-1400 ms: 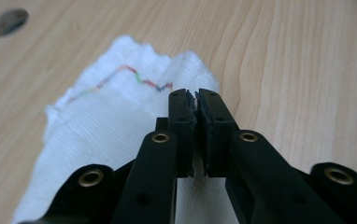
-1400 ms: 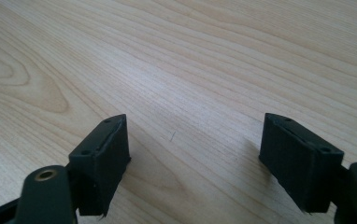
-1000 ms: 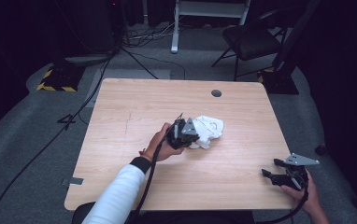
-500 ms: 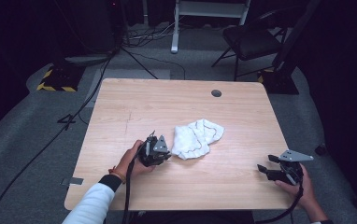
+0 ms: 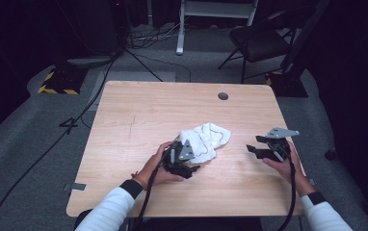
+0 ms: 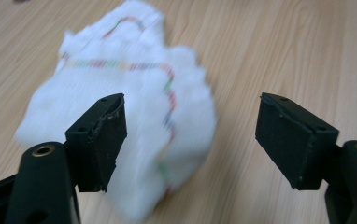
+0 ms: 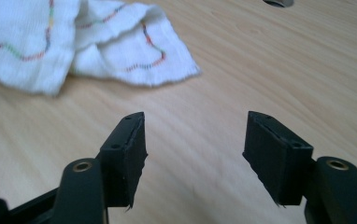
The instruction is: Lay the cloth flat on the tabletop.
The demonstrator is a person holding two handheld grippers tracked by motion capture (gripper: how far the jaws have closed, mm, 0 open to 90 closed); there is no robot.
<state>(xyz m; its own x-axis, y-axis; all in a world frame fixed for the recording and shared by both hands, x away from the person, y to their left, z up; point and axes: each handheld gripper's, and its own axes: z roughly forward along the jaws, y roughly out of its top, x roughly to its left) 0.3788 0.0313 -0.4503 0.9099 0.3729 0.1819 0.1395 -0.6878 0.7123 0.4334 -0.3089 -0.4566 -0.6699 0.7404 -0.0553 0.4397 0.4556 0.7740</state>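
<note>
**Both tongs spread wide beside a crumpled white cloth**

A wooden desk (image 5: 138,115) carries a crumpled white cloth (image 5: 206,139) stitched with a wavy multicoloured line; it lies a little right of the desk's middle. The left tongs (image 5: 188,169) sit at the cloth's near-left edge, held in the person's left hand (image 5: 158,166). In the left gripper view the jaws stand wide apart with nothing between them, and the cloth (image 6: 120,116) bulks up just beyond the left jaw, partly behind it; the blur makes it hard to say whether that jaw touches the fabric.

The right tongs (image 5: 258,150) hover near the desk's right edge, apart from the cloth, held in the right hand (image 5: 283,163). In the right gripper view their jaws are likewise spread and empty, with bare wood between them and the cloth (image 7: 88,42) lying farther off to the upper left. A round cable hole (image 5: 223,96) sits near the desk's far edge.
</note>
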